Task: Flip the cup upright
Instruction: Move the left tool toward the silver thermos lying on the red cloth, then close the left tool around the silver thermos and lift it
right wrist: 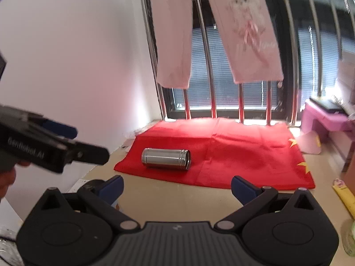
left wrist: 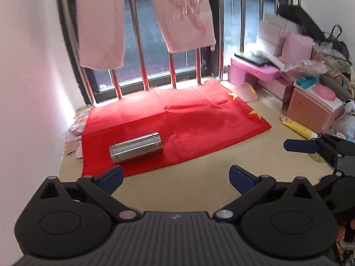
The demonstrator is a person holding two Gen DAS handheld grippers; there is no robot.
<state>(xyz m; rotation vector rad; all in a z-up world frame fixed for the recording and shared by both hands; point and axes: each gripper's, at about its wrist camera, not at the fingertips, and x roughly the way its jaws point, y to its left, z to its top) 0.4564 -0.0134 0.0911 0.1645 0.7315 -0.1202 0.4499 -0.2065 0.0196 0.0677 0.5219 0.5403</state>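
From my left wrist camera I see the left tongs (left wrist: pixel 175 175) spread wide with nothing between the blue pads, hovering over the beige table (left wrist: pixel 199 161) just short of the near edge of a red cloth (left wrist: pixel 188 119). The cup (left wrist: pixel 136 147), a bare stainless steel cylinder, lies on its side on the near left part of that cloth, slightly ahead and to the left of my left pad, not touching it; its threaded end points to the right and away. The right tongs (left wrist: pixel 297 145) poke in from the right edge, well apart from the cup, and only one blue pad shows clearly here. Pink trousers (left wrist: pixel 142 22) hang in front of the barred window (left wrist: pixel 177 71) behind the cloth, and pink boxes (left wrist: pixel 255 68) and clutter crowd the right side. From my right wrist camera, the right tongs (right wrist: pixel 176 186) are likewise spread wide and empty, over the bare table (right wrist: pixel 177 197) before the cloth's (right wrist: pixel 233 150) near edge. The cup (right wrist: pixel 166 158) lies flat near the cloth's front left corner, its open threaded mouth facing right. The left tongs (right wrist: pixel 73 141) reach in from the left edge, blurred, hanging to the left of the cup and clear of it. The pink trousers (right wrist: pixel 210 33) hang above the window rail.
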